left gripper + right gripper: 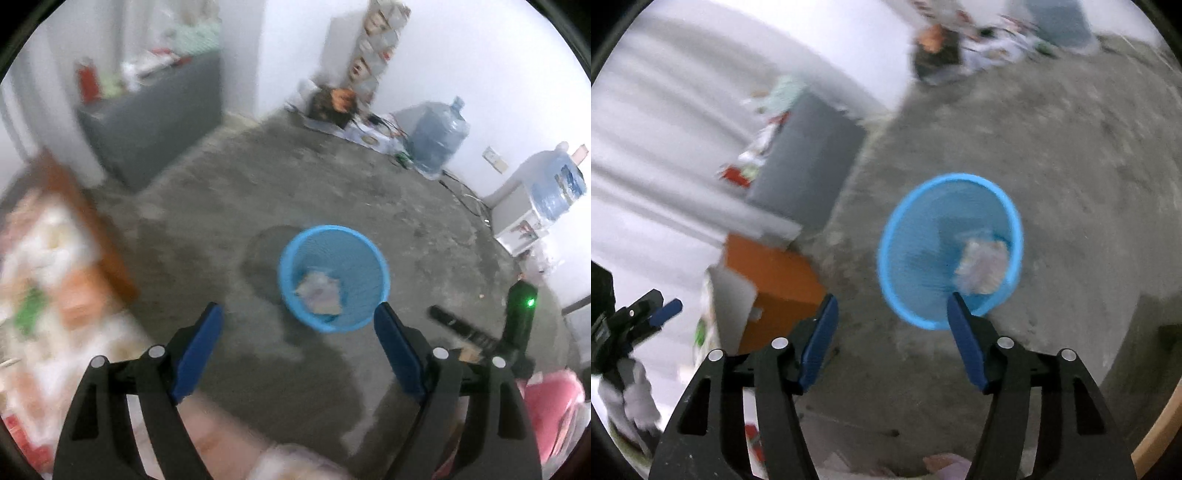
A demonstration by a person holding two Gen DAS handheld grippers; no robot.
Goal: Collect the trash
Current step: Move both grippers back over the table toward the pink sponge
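The left gripper [298, 317] is held wide apart and empty; just above its fingertips, at frame centre, the blue wastebasket [334, 277] is seen on the concrete floor [207, 206], crumpled trash [320, 292] inside. The right gripper [891, 308] is likewise spread wide, the wastebasket's rim touched in view by its right fingertip.

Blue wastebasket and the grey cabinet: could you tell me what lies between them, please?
In the left wrist view, only bare concrete floor lies between the blue wastebasket and the grey cabinet.
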